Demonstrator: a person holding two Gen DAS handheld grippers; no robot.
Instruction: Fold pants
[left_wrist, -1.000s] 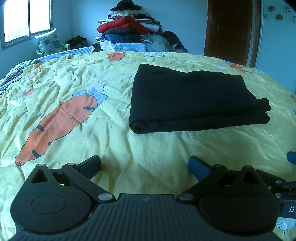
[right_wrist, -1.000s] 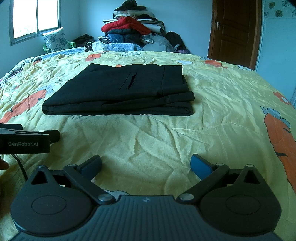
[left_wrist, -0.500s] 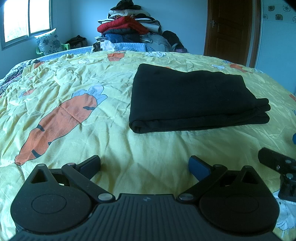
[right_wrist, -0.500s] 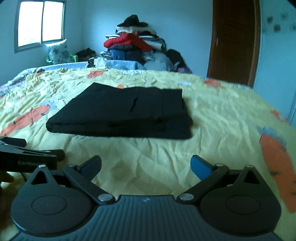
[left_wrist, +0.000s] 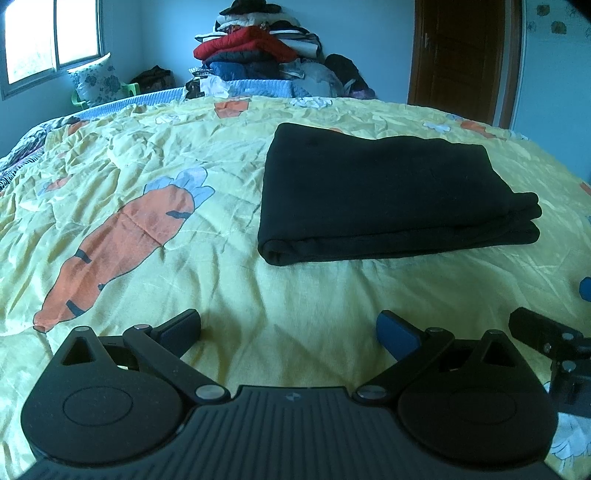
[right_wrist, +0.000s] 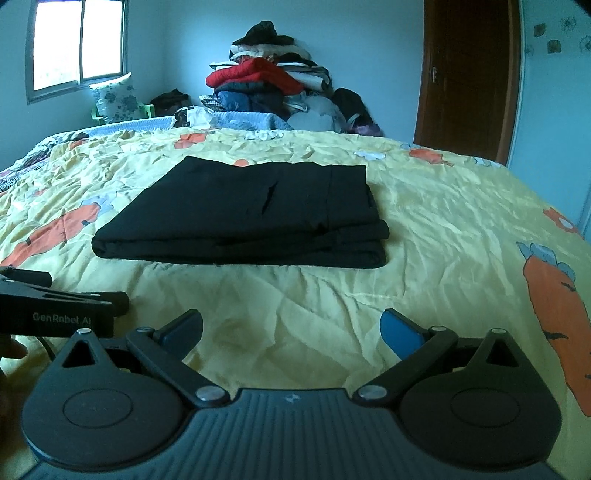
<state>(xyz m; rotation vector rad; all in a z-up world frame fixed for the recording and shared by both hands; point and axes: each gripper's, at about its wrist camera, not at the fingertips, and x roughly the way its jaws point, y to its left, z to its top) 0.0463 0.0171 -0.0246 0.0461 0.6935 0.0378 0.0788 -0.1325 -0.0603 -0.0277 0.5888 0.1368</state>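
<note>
Black pants, soft knit cloth, lie folded into a flat rectangular bundle on the bed, which is covered by a yellow quilt printed with orange carrots. The bundle sits around the middle of the bed, well back from the near edge. Several stacked layers show along its near side; the rounded fold is at the left end in the left wrist view.

Left hand-held gripper: fingers spread wide, nothing between them, hanging above bare quilt near the bed's near edge. Right hand-held gripper: likewise released and empty, just beside the left one, clear of the pants.

Judgement: folding looks finished or close to it. Layer edges at the bundle's right end are slightly stepped, not flush. If any step remains, it is tidying: approach low, press lightly on top to flatten, and nudge the stepped edges square rather than pinching, since a grab at one layer could pull the stack open.

A pile of mixed clothes stands beyond the far edge of the bed.
</note>
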